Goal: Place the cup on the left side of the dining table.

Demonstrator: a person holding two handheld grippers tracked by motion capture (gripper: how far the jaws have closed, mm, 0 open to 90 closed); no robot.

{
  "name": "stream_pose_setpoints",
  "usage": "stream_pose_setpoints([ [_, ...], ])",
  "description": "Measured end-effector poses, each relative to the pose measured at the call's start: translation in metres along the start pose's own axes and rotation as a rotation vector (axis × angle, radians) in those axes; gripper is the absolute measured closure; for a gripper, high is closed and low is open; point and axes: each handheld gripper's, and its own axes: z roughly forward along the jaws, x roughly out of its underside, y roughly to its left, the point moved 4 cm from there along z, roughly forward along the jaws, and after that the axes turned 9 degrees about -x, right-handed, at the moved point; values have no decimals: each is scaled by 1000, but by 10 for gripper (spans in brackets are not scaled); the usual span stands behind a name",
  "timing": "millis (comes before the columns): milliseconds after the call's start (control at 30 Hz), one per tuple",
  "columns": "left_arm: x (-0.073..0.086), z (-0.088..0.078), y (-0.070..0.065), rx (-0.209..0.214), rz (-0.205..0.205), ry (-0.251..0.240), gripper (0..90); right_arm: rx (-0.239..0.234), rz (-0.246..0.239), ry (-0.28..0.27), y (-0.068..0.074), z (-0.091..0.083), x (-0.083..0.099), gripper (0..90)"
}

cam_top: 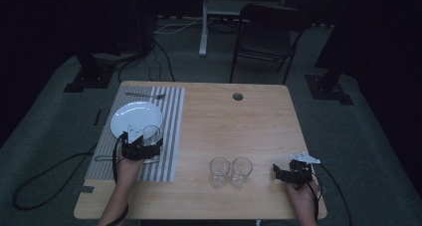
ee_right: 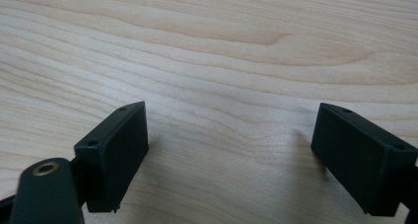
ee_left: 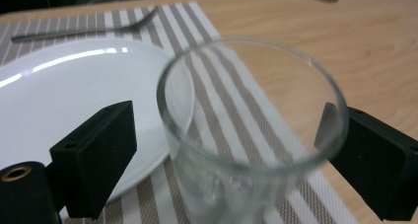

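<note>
Glass stands on the striped mat just right of the plate, between my left gripper's spread, released jaws, I think as part of a place setting, while my right gripper waits open over bare table.

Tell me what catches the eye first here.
The clear glass between the left gripper's spread jaws, on the striped placemat just right of the white plate. Next, two more empty glasses side by side near the table's front edge, with the right gripper open over bare wood beside them.
</note>
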Motion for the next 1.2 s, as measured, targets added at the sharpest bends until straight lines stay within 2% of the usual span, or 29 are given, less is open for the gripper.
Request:
stream_pose_setpoints([
  [100,3,-5,1,2,-14,7,76,0,0,0,0,0,0,138],
  [167,5,-9,3,-23,-26,8,76,0,0,0,0,0,0,138],
  [200,5,-11,4,-22,-33,13,76,0,1,0,0,0,0,137],
  [300,9,-17,9,-45,-21,22,76,0,1,0,0,0,0,138],
  [367,11,-21,12,-35,-34,26,77,0,0,0,0,0,0,138],
  [500,16,-31,20,-62,-38,13,77,0,1,0,0,0,0,138],
  [600,22,-39,26,-58,-67,7,77,0,0,0,0,0,0,138],
  [767,31,-50,35,-100,-69,22,77,0,0,0,0,0,0,138],
  [833,35,-56,39,-123,-73,10,77,0,0,0,0,0,0,138],
  [900,40,-61,42,-120,-75,7,77,0,0,0,0,0,0,138],
  [967,45,-67,45,-140,-75,1,77,0,0,0,0,0,0,138],
  [1100,59,-72,52,-151,-82,32,77,0,0,0,0,0,0,137],
  [1200,69,-73,58,-160,-104,69,77,0,0,0,0,0,0,137],
])
